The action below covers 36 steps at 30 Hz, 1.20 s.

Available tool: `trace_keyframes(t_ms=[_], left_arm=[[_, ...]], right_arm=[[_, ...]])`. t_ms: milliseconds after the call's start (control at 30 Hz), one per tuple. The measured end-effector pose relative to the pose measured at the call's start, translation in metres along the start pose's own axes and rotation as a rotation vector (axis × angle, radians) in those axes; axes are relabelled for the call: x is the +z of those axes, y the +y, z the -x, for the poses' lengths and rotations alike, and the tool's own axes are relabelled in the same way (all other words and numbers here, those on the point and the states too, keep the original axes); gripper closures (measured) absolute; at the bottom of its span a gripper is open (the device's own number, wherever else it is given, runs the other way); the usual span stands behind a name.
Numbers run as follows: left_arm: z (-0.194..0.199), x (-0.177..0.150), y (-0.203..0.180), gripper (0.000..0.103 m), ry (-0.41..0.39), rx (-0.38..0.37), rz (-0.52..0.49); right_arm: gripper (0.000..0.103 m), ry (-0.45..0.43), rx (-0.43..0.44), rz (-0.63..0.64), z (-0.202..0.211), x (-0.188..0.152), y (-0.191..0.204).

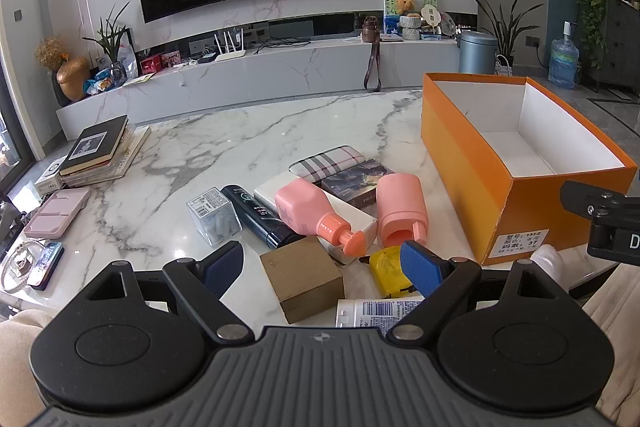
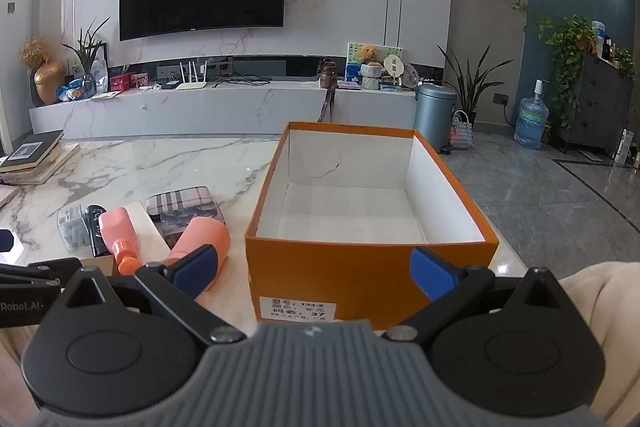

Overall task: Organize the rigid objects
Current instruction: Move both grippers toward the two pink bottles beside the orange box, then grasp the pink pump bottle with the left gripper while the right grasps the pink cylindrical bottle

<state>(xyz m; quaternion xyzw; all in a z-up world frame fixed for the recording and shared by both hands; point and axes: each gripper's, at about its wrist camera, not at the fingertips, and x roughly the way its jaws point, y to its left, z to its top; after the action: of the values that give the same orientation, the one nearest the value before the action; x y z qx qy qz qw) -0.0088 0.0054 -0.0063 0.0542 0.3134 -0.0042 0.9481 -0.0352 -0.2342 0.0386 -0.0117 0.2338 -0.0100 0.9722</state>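
Brown box [image 1: 303,279] between spread left tongs [image 1: 323,269], untouched

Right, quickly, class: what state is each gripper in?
Left gripper: open, holding nothing.
Right gripper: open, holding nothing.

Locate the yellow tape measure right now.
In the left wrist view, the yellow tape measure lies on the marble table, low centre-right, between the brown cardboard cube and the left gripper's right blue pad.

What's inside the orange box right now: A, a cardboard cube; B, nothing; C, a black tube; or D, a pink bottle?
B: the orange box shows only its bare white floor, while the pink bottle lies outside it on the table.
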Motion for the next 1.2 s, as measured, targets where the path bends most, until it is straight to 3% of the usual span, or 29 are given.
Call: trace_keyframes(t_ms=[400,467,500,567,667,833,1067,1200], left_arm=[[-0.004,0.004,0.002,0.0,0.041,-0.034,0.005],[-0.007,0.003,0.005,0.008,0.063,-0.062,0.003],[-0.008,0.003,0.007,0.02,0.076,-0.076,0.003],[-0.01,0.003,0.011,0.023,0.087,-0.095,0.005],[-0.014,0.004,0.016,0.023,0.094,-0.123,0.0],[-0.025,0.018,0.015,0.036,0.08,-0.193,-0.076],[-0.051,0.026,0.01,0.038,0.087,-0.248,-0.303],[-0.065,0.029,0.004,0.044,0.127,-0.29,-0.357]], right_arm=[[0.002,0.005,-0.006,0.002,-0.004,0.0,0.003],[0.002,0.015,-0.001,0.006,-0.003,0.0,0.002],[0.002,0.023,0.006,0.013,-0.005,0.002,0.003],[0.002,0.047,0.019,0.027,-0.008,0.005,0.006],[0.018,0.097,0.068,0.043,-0.014,0.009,0.009],[0.037,0.175,0.197,0.084,-0.031,0.013,0.024],[0.043,0.239,0.281,0.128,-0.065,0.019,0.059],[0.058,0.291,0.307,0.15,-0.092,0.014,0.079]])
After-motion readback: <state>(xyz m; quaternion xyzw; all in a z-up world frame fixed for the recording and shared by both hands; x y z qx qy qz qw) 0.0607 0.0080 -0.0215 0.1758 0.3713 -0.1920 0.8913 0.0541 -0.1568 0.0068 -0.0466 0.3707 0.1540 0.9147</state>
